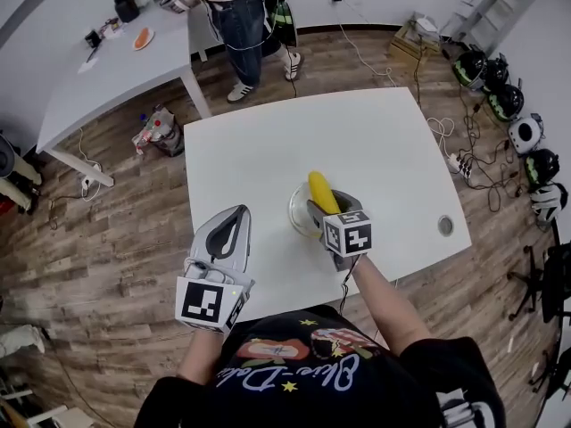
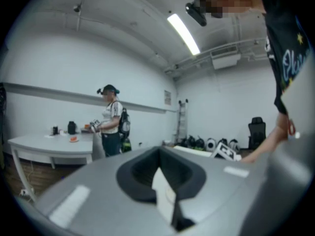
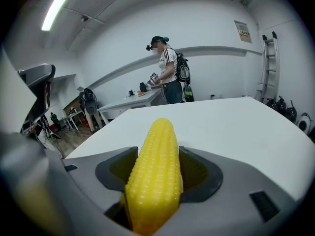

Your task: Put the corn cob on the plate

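Observation:
My right gripper (image 1: pixel 325 207) is shut on the yellow corn cob (image 1: pixel 320 191) and holds it over a clear glass plate (image 1: pixel 297 212) near the front of the white table (image 1: pixel 268 141). In the right gripper view the corn cob (image 3: pixel 156 166) stands lengthwise between the two grey jaws and points away across the tabletop; the plate is hidden under it. My left gripper (image 1: pixel 234 219) hovers over the table's front left edge, well apart from the plate. It is shut, with nothing between its fingers, and its own view looks out level across the room.
A round cable hole (image 1: pixel 445 226) sits near the table's right edge. A person (image 1: pixel 239 7) stands at a second white table (image 1: pixel 107 69) at the back left. Several helmets (image 1: pixel 500 96) and cables lie on the wooden floor to the right, a bag (image 1: pixel 159 132) to the left.

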The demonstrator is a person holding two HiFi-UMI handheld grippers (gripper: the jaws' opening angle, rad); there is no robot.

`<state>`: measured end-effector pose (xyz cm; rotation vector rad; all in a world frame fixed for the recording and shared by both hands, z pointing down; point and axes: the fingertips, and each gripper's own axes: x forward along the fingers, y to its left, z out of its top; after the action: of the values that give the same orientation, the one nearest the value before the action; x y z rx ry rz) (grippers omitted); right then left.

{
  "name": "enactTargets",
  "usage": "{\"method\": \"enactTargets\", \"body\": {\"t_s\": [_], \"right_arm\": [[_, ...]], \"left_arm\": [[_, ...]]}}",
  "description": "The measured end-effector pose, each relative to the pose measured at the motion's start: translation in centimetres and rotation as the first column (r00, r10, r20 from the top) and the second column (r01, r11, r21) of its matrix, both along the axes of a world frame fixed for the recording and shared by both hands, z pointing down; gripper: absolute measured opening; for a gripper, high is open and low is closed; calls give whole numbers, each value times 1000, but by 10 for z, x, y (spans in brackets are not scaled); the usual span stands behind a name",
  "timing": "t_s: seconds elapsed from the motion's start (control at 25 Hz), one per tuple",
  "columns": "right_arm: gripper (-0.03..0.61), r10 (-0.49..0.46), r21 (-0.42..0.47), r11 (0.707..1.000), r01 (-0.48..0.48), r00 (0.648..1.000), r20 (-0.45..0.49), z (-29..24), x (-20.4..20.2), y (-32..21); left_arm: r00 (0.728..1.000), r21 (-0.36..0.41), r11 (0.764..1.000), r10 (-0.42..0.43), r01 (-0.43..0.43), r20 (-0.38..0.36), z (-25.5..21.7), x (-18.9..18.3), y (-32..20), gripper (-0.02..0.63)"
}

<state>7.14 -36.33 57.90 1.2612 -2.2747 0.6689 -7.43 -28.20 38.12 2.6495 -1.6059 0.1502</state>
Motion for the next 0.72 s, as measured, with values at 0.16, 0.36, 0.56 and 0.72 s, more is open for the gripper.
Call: {"method": "enactTargets", "body": {"t_s": [0.16,0.36,0.56,0.72], "right_arm": [[270,-16,-24,1000,15,998,-68,12,-2,-3],[270,-38,-39,999,33,991,-129,18,-3,-5],[270,-135,-50,991,127,963,-232,29,-8,3],[270,-203,-41,979,200,940,-273,28,-15,8]], "left_arm": [[1000,-14,1000,8,-8,0,6,0,-2,-2],[1000,-11,1000,16,-16,26,7,3,1,-2],[999,5,1000,15,-15,30,7,5,7,-2],[1000,0,1000,9,-9,19,6,2,9,-2]]}}
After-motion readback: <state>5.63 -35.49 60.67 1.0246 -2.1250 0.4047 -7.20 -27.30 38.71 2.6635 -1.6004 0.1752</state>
